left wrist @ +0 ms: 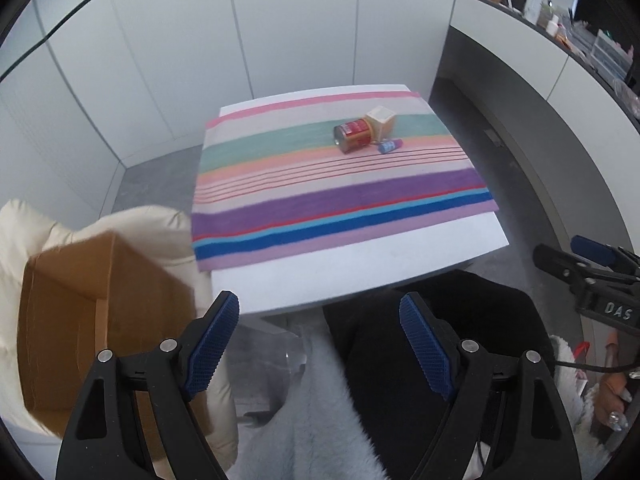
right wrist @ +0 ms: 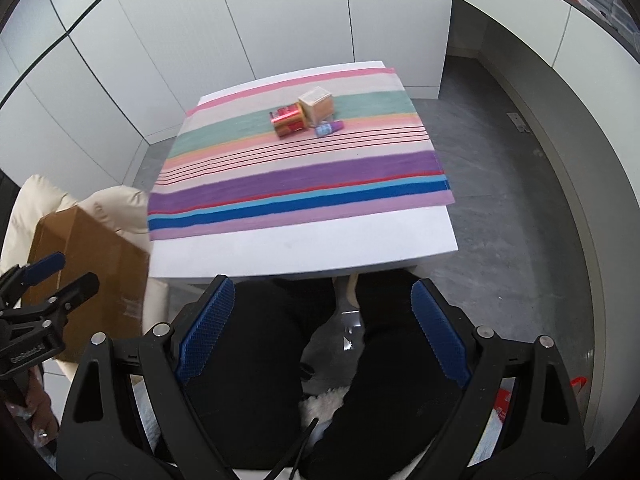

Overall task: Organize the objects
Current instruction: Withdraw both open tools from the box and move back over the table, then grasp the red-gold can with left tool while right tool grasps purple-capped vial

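Observation:
On a striped cloth [left wrist: 340, 196] [right wrist: 300, 184] over a small white table lie a red can [left wrist: 353, 135] [right wrist: 289, 120] on its side, a cream and tan box [left wrist: 382, 121] [right wrist: 317, 105] just behind it, and a small blue and purple tube [left wrist: 390, 146] [right wrist: 329, 128] to the right. My left gripper [left wrist: 320, 340] hangs open before the table's near edge, nothing between its blue pads. My right gripper [right wrist: 324, 336] is also open and empty, above the person's dark-clothed lap, well short of the objects.
An open cardboard box [left wrist: 80, 316] [right wrist: 92, 280] rests on a cream cushion left of the table. White cabinet walls stand behind, grey floor [right wrist: 500, 240] lies to the right, and a cluttered counter [left wrist: 580, 32] curves along the right. Each gripper shows at the other view's edge.

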Action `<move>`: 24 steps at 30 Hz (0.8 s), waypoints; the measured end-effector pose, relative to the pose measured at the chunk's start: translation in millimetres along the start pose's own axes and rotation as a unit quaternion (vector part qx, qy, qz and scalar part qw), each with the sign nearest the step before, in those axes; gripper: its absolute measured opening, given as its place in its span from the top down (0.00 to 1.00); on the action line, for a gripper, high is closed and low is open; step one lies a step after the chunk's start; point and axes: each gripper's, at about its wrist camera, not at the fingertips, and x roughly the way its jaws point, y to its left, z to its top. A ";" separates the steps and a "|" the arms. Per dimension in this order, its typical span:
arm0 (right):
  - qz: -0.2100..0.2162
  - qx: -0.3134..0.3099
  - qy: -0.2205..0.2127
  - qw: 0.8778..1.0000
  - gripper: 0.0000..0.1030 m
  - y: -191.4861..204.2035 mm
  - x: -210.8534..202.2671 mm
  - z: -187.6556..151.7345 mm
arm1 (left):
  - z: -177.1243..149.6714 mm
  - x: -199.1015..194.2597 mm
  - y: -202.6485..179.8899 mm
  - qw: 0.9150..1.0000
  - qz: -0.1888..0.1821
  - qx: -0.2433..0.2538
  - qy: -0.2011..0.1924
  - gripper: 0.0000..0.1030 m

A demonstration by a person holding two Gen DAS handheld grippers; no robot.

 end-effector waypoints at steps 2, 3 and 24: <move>0.001 -0.004 -0.003 1.000 0.11 -5.6 9.5 7.0 | 16.8 11.9 -3.9 1.000 -0.005 0.006 0.005 0.17; 0.010 -0.003 -0.002 1.000 0.11 -8.6 16.2 12.8 | 23.0 16.1 -5.2 1.000 -0.007 0.006 0.007 0.17; 0.029 -0.044 -0.001 0.999 0.11 -29.6 242.3 144.9 | 188.8 282.6 -12.6 0.987 -0.046 -0.088 0.128 0.13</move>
